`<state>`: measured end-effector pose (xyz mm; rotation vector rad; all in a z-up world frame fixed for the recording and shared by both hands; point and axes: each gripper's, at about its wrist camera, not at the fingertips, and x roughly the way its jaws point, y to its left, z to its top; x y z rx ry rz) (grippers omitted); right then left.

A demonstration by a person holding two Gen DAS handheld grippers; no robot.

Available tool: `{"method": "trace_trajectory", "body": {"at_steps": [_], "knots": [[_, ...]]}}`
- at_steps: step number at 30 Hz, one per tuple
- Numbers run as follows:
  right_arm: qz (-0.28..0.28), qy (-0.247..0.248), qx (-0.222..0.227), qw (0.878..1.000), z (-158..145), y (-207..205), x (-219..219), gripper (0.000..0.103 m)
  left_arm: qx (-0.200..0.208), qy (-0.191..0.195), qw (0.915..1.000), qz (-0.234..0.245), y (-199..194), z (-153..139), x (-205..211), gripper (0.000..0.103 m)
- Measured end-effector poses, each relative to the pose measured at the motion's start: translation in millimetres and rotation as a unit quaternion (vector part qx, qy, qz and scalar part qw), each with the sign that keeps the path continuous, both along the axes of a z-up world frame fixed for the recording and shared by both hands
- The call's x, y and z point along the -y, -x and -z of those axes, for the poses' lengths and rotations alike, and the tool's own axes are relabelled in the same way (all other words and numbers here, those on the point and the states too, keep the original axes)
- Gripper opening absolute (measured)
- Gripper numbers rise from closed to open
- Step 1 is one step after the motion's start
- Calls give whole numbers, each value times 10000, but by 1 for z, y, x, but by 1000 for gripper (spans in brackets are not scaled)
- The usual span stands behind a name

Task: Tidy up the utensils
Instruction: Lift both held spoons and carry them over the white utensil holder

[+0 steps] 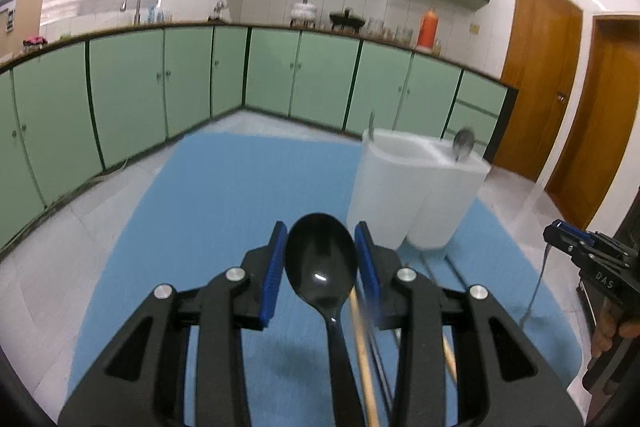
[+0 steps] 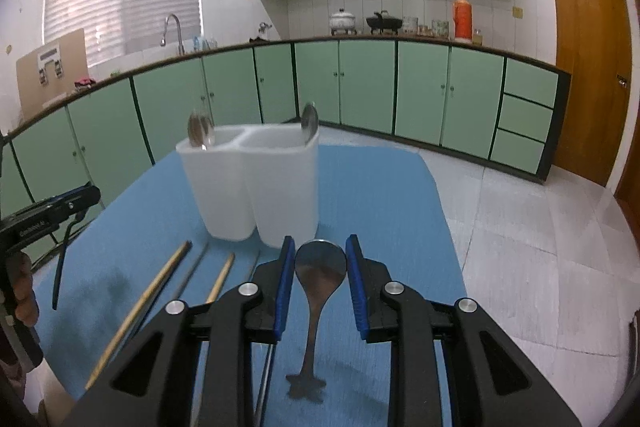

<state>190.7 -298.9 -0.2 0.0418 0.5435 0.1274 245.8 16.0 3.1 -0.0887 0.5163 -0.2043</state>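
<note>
My left gripper (image 1: 321,229) is shut on a black plastic spoon (image 1: 320,267); its bowl sits between the blue pads and its handle runs down toward the camera. My right gripper (image 2: 320,242) is shut on a metal spoon (image 2: 320,267), gripped by the bowl with the handle hanging over the blue mat (image 2: 380,195). Each gripper shows at the edge of the other's view, held above the mat. A white two-compartment utensil holder (image 2: 248,187) stands on the mat ahead, with a metal spoon (image 2: 200,131) in one compartment and another spoon (image 2: 309,119) in the other.
Wooden chopsticks (image 2: 140,311) and thin metal ones (image 2: 192,271) lie on the mat in front of the holder. Green kitchen cabinets (image 2: 360,87) line the far walls, and wooden doors (image 2: 588,67) are on the right. A hand (image 2: 24,303) holds the left gripper's handle.
</note>
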Motion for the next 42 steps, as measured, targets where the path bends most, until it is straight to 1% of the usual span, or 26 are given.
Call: {"method": "trace_trajectory", "body": {"at_steps": [4,6,7,8,10,11,12,14,16,19,22,23,24,27,29,32,35,39,42], "knots": [[-19,27,172,9998,-11,-2,-1,26,447,14,9989,121,0,-10,6,33],[-46,23,203,9998,-14,-3,-3,26,526,-17,9985,168,-2,-11,10,33],[-55,33,206,9998,-14,-4,-3,26,486,-80,9986,178,-5,-10,12,33],[-56,35,200,9998,-14,-4,-3,26,345,-193,9991,156,-10,-7,15,33],[-74,14,149,9999,-11,-6,-3,26,14,-243,9996,164,-18,3,15,33],[-77,7,119,9999,-8,-6,-5,26,-277,-286,9991,136,-25,11,15,33],[-81,2,94,9999,-7,-6,-6,26,-547,-325,9979,139,-30,20,14,33],[-95,-14,38,9999,-2,-7,-6,26,-896,-374,9952,105,-37,34,11,33],[-94,-27,48,9999,0,-6,-6,26,-1165,-395,9923,121,-42,45,9,33],[-96,-29,43,9999,0,-6,-5,26,-1573,-327,9868,224,-50,59,3,34],[-93,-42,35,9999,1,-5,-3,26,-1792,-219,9834,203,-54,67,-2,35],[-94,-51,33,9999,1,-6,-3,26,-1822,-180,9829,206,-55,67,-3,38],[-93,-57,31,9999,0,-6,-2,26,-1831,-154,9828,209,-54,69,-5,40],[-92,-63,33,9999,0,-6,-2,26,-1852,-159,9823,217,-53,71,-5,43],[-92,-60,34,9999,0,-6,-2,26,-1890,-192,9816,211,-54,72,-5,48],[-92,-58,33,9999,0,-6,-3,26,-1942,-151,9807,153,-57,71,-7,50],[-91,-58,32,9999,-1,-6,-3,26,-2025,-55,9792,99,-59,71,-12,49],[-87,-60,32,9999,0,-6,-3,26,-2191,-23,9757,106,-66,73,-16,40],[-91,-52,32,9999,0,-6,-3,26,-2311,-4,9728,175,-67,75,-13,41]]}}
